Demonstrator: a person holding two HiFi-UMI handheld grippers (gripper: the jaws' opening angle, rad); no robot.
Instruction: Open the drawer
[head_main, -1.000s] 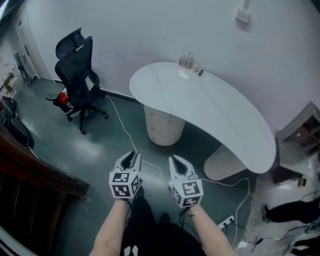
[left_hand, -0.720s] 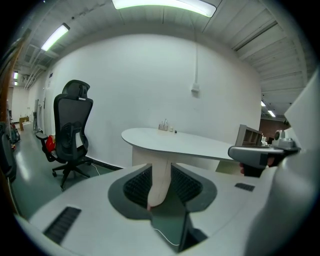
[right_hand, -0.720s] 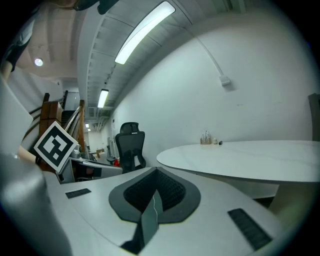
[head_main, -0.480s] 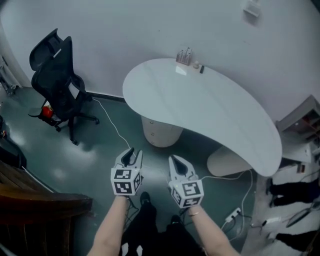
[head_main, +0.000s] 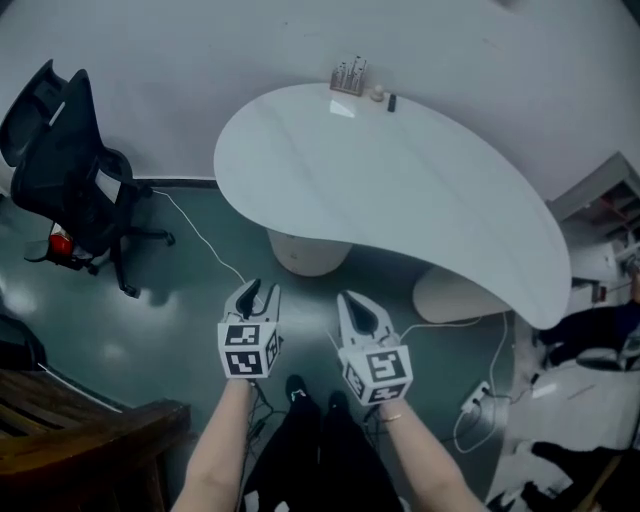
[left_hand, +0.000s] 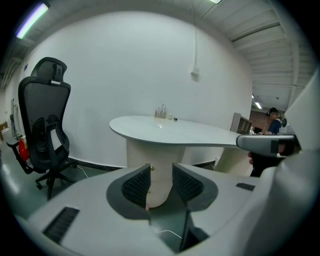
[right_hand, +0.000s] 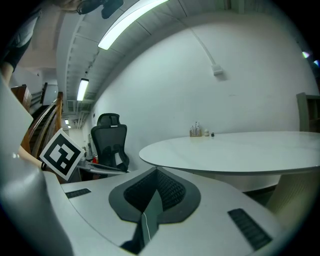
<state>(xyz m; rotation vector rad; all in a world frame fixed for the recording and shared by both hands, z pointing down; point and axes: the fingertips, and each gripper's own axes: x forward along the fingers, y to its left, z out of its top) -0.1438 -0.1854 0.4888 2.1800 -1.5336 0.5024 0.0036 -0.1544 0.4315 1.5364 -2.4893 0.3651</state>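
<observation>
Both grippers hang over the green floor (head_main: 180, 320), well short of the curved white desk (head_main: 400, 190) at 12 o'clock. The left gripper (head_main: 258, 290) has just been opening its fingers, which stand released with nothing between them. Through their gap shows the desk's round pedestal (head_main: 308, 255), where small knobs (left_hand: 151, 168) seem to mark the drawer (left_hand: 161, 180), which is shut. The right gripper (head_main: 352, 303) has its fingers clenched together, empty. A black office chair (head_main: 65, 150) stands at 10 o'clock.
</observation>
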